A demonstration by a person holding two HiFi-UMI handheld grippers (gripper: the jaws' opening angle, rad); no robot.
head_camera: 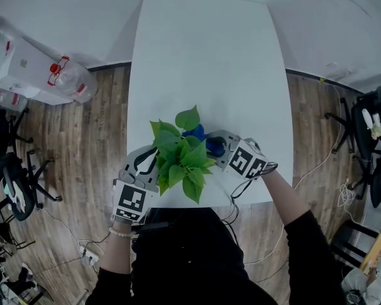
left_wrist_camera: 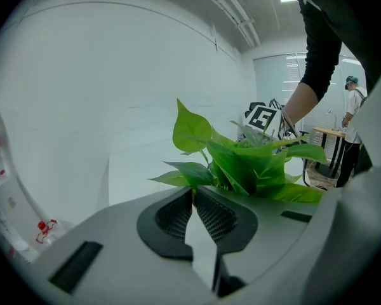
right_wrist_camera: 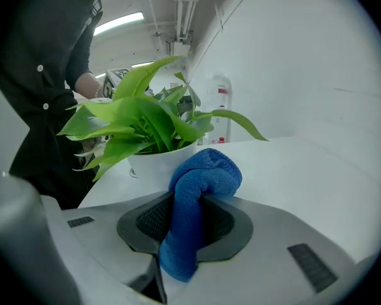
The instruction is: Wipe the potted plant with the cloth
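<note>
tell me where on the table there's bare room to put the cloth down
The whole far part of the table, beyond the plant, is bare edge to edge. A thin strip is free between the right gripper and the table's right edge. The near edge is crowded: plant, cloth and left gripper.

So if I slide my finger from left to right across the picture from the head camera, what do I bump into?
Water bottle → left gripper → plant → right gripper → chair. The blue cloth overlaps the plant, so it gets no place of its own.
</note>
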